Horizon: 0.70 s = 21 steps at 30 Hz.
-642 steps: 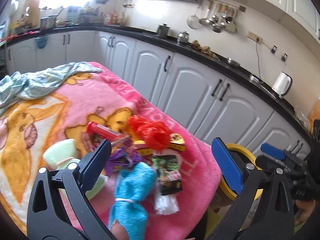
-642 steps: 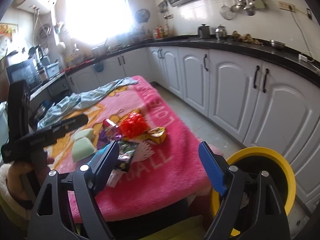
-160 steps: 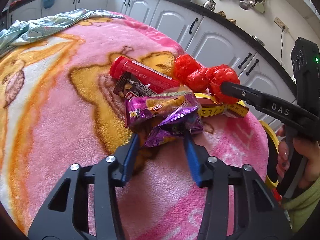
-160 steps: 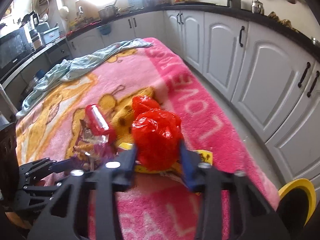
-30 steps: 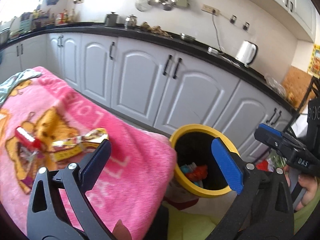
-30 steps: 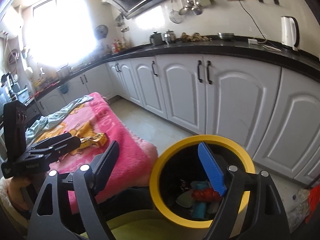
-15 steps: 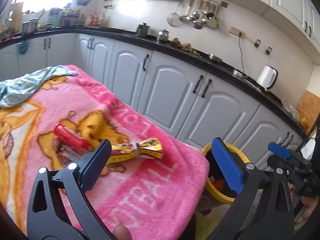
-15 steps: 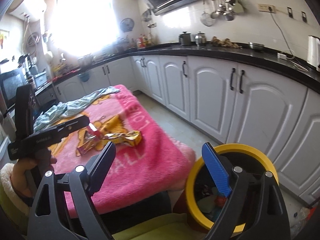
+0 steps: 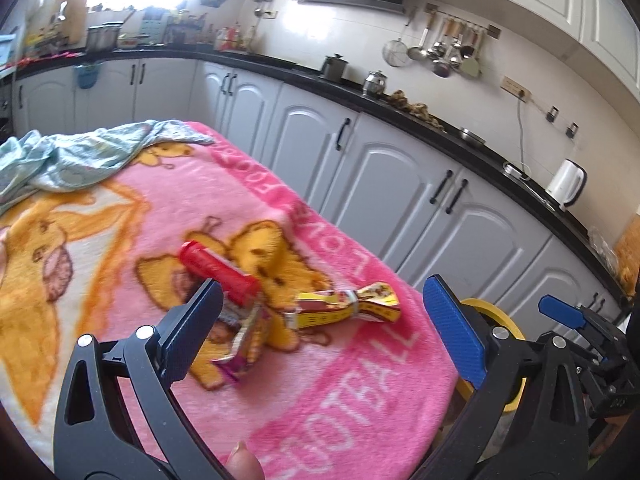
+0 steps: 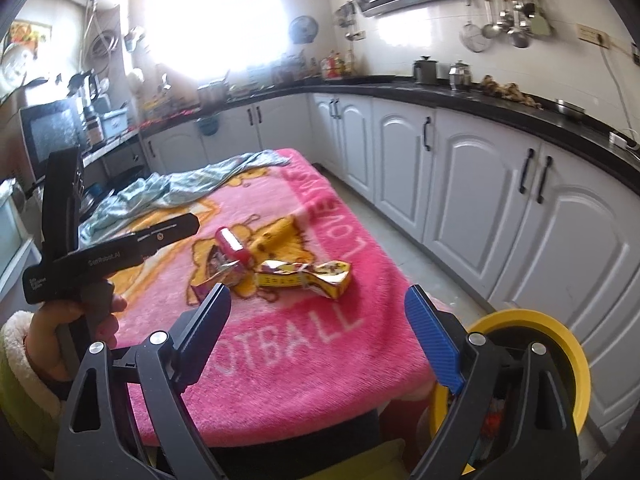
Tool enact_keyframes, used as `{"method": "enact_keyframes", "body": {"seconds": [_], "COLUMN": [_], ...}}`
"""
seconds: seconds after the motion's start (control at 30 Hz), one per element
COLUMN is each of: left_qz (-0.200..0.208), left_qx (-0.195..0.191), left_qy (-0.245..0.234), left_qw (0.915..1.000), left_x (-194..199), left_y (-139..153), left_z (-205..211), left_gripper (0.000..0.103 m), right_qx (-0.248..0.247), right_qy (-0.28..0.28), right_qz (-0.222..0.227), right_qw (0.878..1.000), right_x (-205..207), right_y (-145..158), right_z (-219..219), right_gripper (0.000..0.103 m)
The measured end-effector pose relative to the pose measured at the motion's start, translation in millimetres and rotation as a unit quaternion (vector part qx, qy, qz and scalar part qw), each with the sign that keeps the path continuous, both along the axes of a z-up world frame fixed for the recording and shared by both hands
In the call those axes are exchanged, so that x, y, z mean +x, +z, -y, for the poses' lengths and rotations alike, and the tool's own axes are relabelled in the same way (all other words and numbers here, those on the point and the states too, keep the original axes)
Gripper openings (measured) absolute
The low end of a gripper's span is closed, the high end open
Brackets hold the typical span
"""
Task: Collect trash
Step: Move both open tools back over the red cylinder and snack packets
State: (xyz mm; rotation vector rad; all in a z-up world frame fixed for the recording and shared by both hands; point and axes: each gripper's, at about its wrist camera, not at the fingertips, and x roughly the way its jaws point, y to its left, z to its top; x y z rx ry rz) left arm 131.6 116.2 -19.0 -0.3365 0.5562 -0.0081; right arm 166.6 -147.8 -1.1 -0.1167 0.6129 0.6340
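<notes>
Left wrist view: left gripper wide open, empty, hovering above the pink blanket that covers the surface. Right gripper same state: jaws spread, nothing held, above the blanket's near edge.

Landmark = yellow wrapper. Just left of it: crumpled purple wrapper, partly under the red tube, which angles away further left. These three look like the only trash left on the blanket. Well beyond the yellow wrapper, at the far end: a pale green cloth (probably not trash).

Step, as I read it: both grippers free, lining up the next pick. Next move calls for descending on a wrapper and closing on it; thin foil on plush fabric, so pinching blanket pile is a risk.

Yellow bin stands on the floor right of the yellow wrapper, past the blanket edge. Something red shows inside; the rest of its contents I can't make out.
</notes>
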Motion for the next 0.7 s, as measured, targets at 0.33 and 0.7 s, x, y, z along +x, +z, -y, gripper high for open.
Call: {"method": "enact_keyframes", "body": {"seconds": [0.33, 0.7], "left_qz": [-0.034, -0.086], "left_qx": [0.000, -0.050], "left_qy": [0.039, 0.042], "left_qw": [0.9987, 0.9941], "left_x": [-6, 28], "left_y": [-24, -64], "left_z": [-43, -93], "left_gripper": [0.092, 0.089], "right_qx": [-0.048, -0.140], "right_qy": [0.046, 0.092], "right_qz": [-0.012, -0.028], "right_qw": [0.998, 0.985], "right_x": [28, 77], "right_y": [-20, -60], "right_z": [-55, -106], "right_gripper": [0.088, 0.090]}}
